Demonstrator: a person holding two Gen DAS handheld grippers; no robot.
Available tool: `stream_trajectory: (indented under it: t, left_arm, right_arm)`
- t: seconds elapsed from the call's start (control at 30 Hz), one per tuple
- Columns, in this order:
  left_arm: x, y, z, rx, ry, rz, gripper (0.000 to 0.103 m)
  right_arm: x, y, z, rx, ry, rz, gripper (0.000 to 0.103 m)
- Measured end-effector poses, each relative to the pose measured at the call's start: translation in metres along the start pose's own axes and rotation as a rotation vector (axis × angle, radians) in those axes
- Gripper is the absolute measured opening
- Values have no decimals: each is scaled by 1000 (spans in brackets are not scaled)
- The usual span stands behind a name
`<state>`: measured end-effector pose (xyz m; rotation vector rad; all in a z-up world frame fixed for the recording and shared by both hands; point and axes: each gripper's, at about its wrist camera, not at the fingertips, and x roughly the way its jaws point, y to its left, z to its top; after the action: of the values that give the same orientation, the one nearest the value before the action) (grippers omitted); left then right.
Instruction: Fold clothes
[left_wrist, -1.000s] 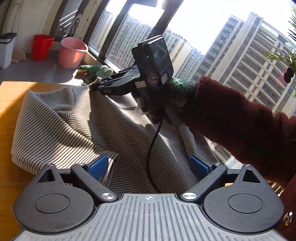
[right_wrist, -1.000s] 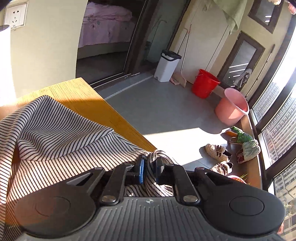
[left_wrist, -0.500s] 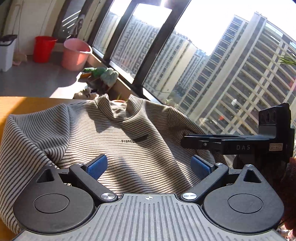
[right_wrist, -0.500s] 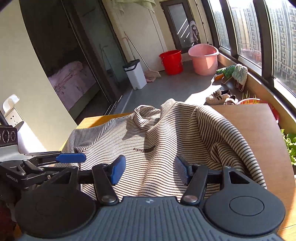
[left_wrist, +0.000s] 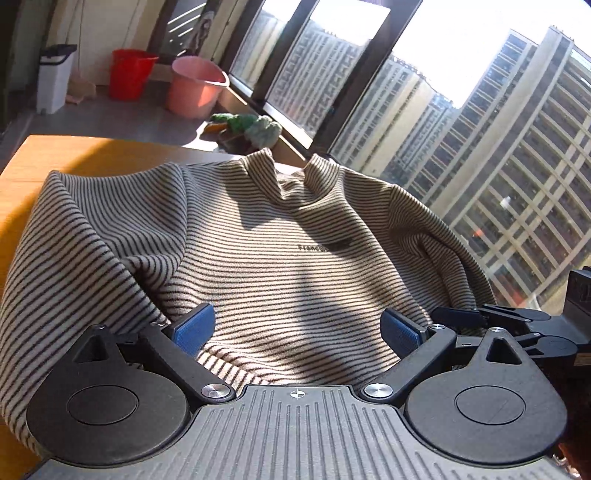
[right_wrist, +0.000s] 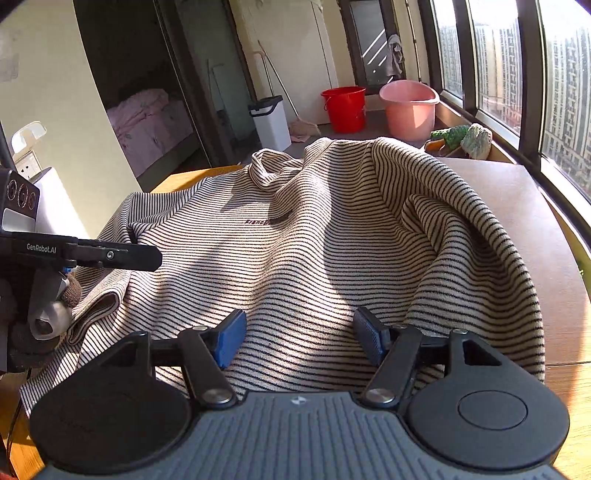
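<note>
Grippers over a striped sweater (left_wrist: 280, 258) on the table (right_wrist: 546, 236).
Left gripper (left_wrist: 297, 328) and right gripper (right_wrist: 299, 336) both gape wide, holding nothing.

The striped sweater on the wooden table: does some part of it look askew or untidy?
Yes. The beige sweater with thin black stripes is not flat: both sleeves are folded inward in bulging humps, and its collar is crumpled. Both grippers are open above it.

A beige, dark-striped turtleneck sweater (left_wrist: 280, 251) is spread front-up, collar away, sleeves folded inward, rumpled.
</note>
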<state>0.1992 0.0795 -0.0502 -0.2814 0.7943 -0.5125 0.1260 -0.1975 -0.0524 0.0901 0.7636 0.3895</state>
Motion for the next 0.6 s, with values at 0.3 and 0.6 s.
stream_trajectory:
  t: [0.3,0.6]
  left_arm:
    - [0,-7,-5,108,-25,59,99]
    - [5,0,5,80,-17,39,99]
  right_arm:
    - [-16,29,-16,-147,40,-141,65]
    - [-149,1,-31,103,-163,-337,54]
